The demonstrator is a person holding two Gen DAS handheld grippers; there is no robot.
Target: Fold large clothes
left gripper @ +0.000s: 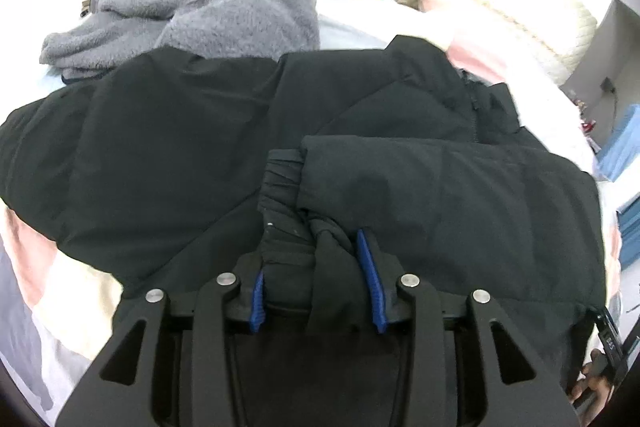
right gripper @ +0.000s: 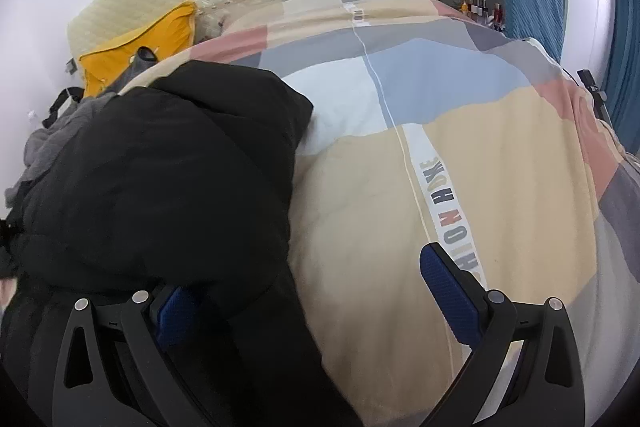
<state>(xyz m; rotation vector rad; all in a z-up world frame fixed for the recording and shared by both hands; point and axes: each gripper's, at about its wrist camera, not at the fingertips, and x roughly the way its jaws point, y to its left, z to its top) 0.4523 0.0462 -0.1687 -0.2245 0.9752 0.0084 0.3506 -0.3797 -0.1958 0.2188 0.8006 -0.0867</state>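
I am working on the black jacket (left gripper: 200,131), which is lying across the patchwork duvet (right gripper: 460,155), with one sleeve (left gripper: 420,179) already laid over its body. My left gripper (left gripper: 316,267) is pinching the sleeve cuff (left gripper: 280,187) between part-open jaws; my right gripper (right gripper: 320,291) is gaping wide, holding nothing, one pad against the jacket edge. Next I judge I should release the cuff and take the hem.

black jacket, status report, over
Left gripper clamped on sleeve cuff. Right gripper open at black jacket edge. Grey fleece behind, clear.
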